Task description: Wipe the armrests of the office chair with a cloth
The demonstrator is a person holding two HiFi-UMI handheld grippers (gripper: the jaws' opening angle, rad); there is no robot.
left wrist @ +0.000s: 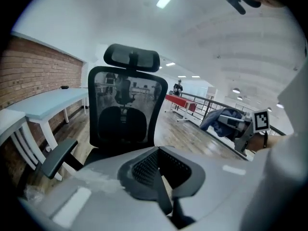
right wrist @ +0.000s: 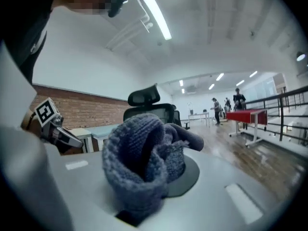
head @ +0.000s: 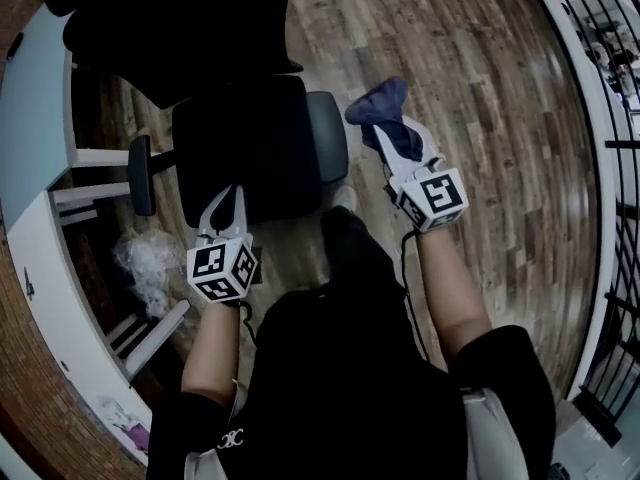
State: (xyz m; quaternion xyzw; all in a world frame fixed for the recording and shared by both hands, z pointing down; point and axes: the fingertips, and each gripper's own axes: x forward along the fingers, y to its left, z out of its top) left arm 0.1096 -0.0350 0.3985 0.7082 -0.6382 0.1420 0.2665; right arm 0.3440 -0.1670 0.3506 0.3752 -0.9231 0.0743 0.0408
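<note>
Wood floor (head: 480, 118) fills most of the head view, with a pale desk (head: 30, 118) running down the nine o'clock edge and a railing (head: 610, 168) at three o'clock. The black chair (head: 250, 148) stands just ahead of the person, its back at twelve o'clock and its seat facing them; one armrest (head: 141, 175) sticks out at the seat's nine o'clock, and the other, the grey armrest (head: 327, 136), lies at its three o'clock.

The left gripper (head: 228, 200) hangs over the seat's six o'clock edge; its jaws are pressed together on nothing, as its own view shows, with the chair back straight ahead. The right gripper (head: 394, 136) is up at the grey armrest's three o'clock, near it but apart; its jaws pinch the cloth (head: 380, 103), a bunched blue knit that swells over them in the right gripper view (right wrist: 139, 162).

As I judge it, the wiping is not under way; the cloth is in hand and close to the grey armrest but touches neither one; nothing shows whether either has been wiped, so both seem left to do.
</note>
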